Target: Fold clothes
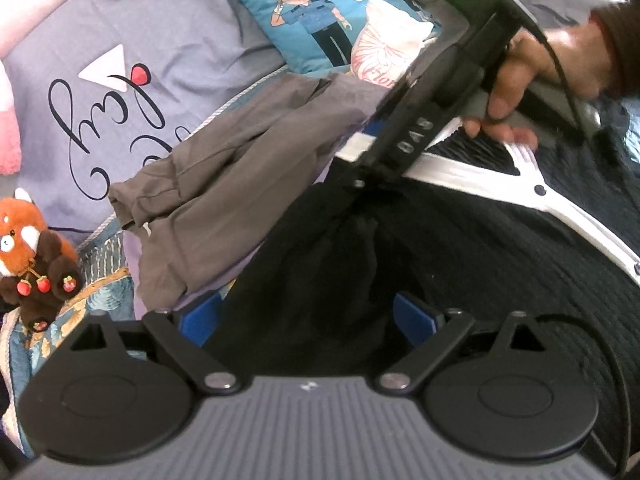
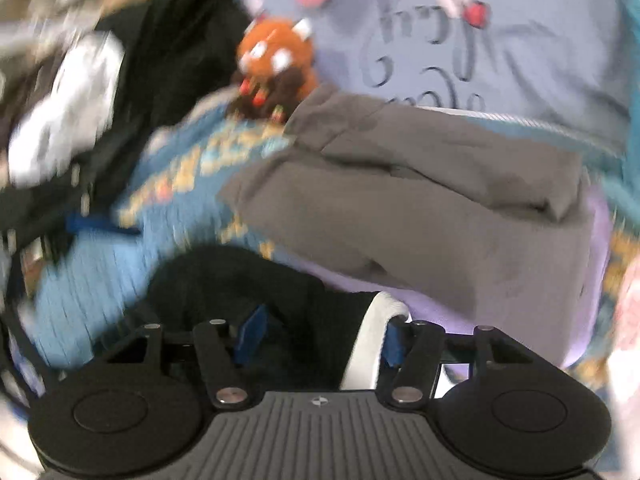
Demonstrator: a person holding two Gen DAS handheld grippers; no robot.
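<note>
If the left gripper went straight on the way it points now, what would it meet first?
Most likely the black garment already bunched between the left gripper fingers; beyond it, the right gripper, though depth is unclear.

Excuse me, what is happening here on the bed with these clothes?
A person is folding clothes with two hand-held grippers. Both the left gripper and the right gripper have the black garment with white trim between their fingers. A grey garment lies beside it on the bedding, already folded over. A red panda plush sits nearby.
</note>
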